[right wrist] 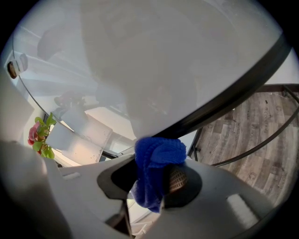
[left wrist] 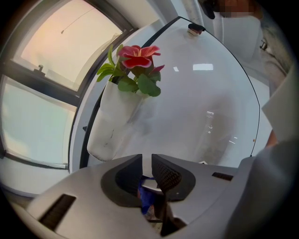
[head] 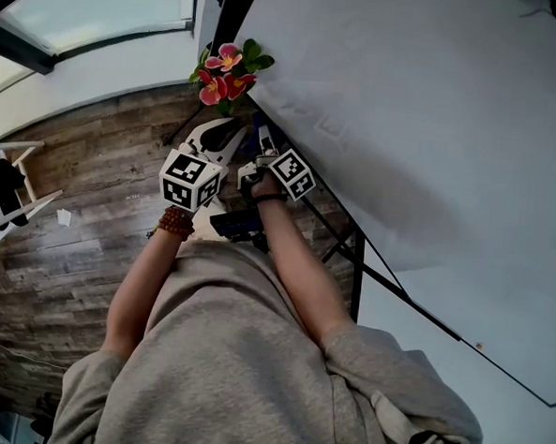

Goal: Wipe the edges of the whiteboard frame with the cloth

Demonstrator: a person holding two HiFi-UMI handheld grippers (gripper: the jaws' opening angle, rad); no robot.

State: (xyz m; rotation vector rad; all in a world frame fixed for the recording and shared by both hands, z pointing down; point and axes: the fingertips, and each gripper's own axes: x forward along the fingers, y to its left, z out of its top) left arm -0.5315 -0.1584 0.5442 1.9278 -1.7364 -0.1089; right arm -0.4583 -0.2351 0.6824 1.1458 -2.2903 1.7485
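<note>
1. Whiteboard. Largest item; a broad white panel tilted across the right of my head view. Rigid, and I judge it will take a firm wipe without flexing.

2. Frame. A thin dark edge strip round the panel. Hard, narrow and probably slick, so I expect the cloth to slide off unless pressed square onto it.

3. Stand. Dark legs under the board, on a wooden floor.

4. Vase. White, upright against the board's left edge. Contents: pink flowers with green leaves. It looks light and easy to knock, so I would keep clear of it when wiping that side.

5. Left gripper. Jaws drawn nearly together, only a thin slit left. A scrap of blue shows low in the slit; I cannot tell whether it is nipped or lies behind.

6. Right gripper. Clamped on the cloth.

7. Cloth. Blue, soft, bunched in a wad that stands proud of the right jaws, with its top touching the frame's underside. Light and limp; I judge the mid-wad hold right, with enough fabric left forward to fold over the edge.
</note>
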